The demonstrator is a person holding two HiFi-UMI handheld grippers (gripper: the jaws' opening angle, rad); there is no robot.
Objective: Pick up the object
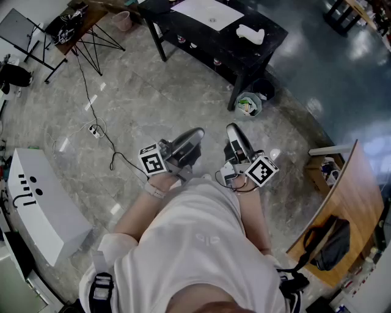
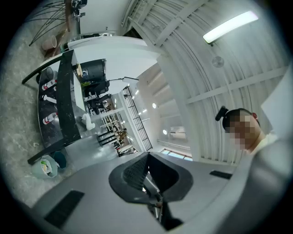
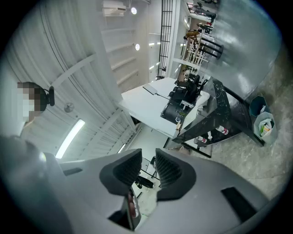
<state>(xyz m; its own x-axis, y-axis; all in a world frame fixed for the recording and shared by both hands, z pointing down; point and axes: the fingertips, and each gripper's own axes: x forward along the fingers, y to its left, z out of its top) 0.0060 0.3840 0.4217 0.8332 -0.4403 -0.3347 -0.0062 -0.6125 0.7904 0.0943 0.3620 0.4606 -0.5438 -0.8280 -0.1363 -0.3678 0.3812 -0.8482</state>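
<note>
Two grippers were held close to the person's chest, tips toward 12 o'clock. Left gripper: pads pressed together, nothing between. Right gripper: jaws closed down to a thin slit, also empty. Each carried one marker cube, left and right, printed with black-and-white square patterns, not words.

One white box at 8 o'clock bore black strokes and dots that I could not read as letters. One wooden desk at 4 o'clock held one black bag. One power strip lay on the floor at 10 o'clock. One bin stood at 1 o'clock beside a leg of the black table.

On the tabletop, far at 12 o'clock: one white sheet and one white object, well apart from both grippers. Three small bottles stood on the shelf below, labels too small to read.
</note>
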